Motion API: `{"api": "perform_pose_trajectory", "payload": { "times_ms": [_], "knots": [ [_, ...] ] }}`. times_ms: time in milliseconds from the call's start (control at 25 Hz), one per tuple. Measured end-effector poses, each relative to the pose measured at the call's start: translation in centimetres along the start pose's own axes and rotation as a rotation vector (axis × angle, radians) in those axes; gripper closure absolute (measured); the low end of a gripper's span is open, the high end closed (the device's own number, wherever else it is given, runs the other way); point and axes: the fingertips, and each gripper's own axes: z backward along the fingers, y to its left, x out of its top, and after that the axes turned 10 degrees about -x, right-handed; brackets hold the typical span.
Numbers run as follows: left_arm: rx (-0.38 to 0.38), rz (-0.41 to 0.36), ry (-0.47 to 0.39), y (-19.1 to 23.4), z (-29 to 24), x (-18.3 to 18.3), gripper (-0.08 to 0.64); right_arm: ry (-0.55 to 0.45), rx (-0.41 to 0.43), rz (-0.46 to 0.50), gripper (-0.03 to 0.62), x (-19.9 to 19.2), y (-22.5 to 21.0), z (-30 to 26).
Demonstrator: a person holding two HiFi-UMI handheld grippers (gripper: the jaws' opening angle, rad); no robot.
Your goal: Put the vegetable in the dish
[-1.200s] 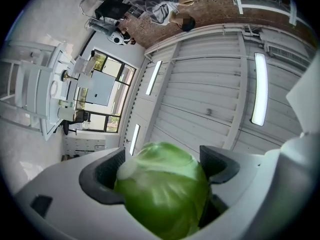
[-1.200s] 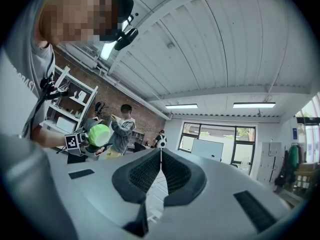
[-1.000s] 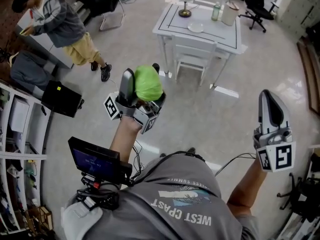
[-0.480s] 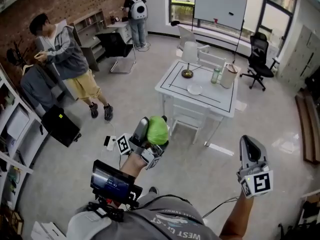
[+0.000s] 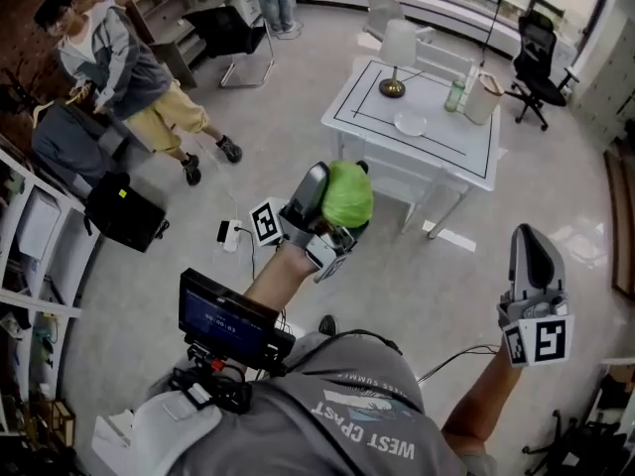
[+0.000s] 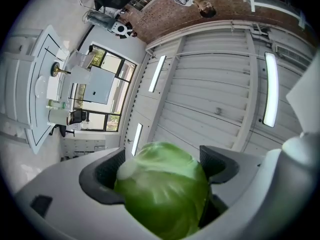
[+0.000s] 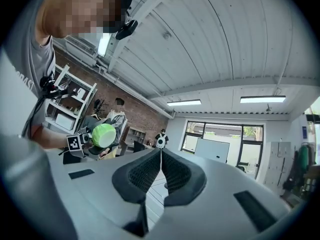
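Jaws of the left gripper (image 5: 337,181) clamp a green cabbage (image 5: 348,196) mid-frame, well apart from the white dish (image 5: 410,123) on the table (image 5: 437,152) upper right. Right gripper (image 5: 533,249) pressed closed, empty. Best approach: keep the grip firm, carry level, lower onto the dish's centre.

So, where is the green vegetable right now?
In the head view's middle, the round green cabbage sits clamped in the left gripper, short of the white table.

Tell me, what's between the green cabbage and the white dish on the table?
In the head view, a white chair tucked under the table and bare tabletop separate the cabbage from the dish.
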Motion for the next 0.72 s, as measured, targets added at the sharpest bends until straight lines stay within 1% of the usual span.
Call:
{"api": "perform_pose_trajectory", "payload": {
  "times_ms": [200,320,440,600,720],
  "knots": [
    [-0.014,0.021,0.023,1.6,-0.8,4.0,0.091,-0.001,-0.018,0.004,0.583,-0.1,1.5,-3.8],
    [-0.022,0.043,0.018,3.1,-1.5,5.0,0.091,0.015,-0.014,-0.001,0.583,-1.1,1.3,-5.6],
    [-0.008,0.06,0.01,5.6,-2.2,5.5,0.091,0.034,-0.012,-0.008,0.583,-2.5,-0.4,-7.6],
    [0.013,0.046,-0.002,10.8,-3.9,6.6,0.091,0.041,0.015,-0.024,0.583,-5.6,-3.8,-11.6],
    [0.019,0.036,-0.014,12.5,-4.9,6.8,0.091,0.044,0.044,-0.029,0.583,-6.7,-5.1,-13.2]
  ]
}}
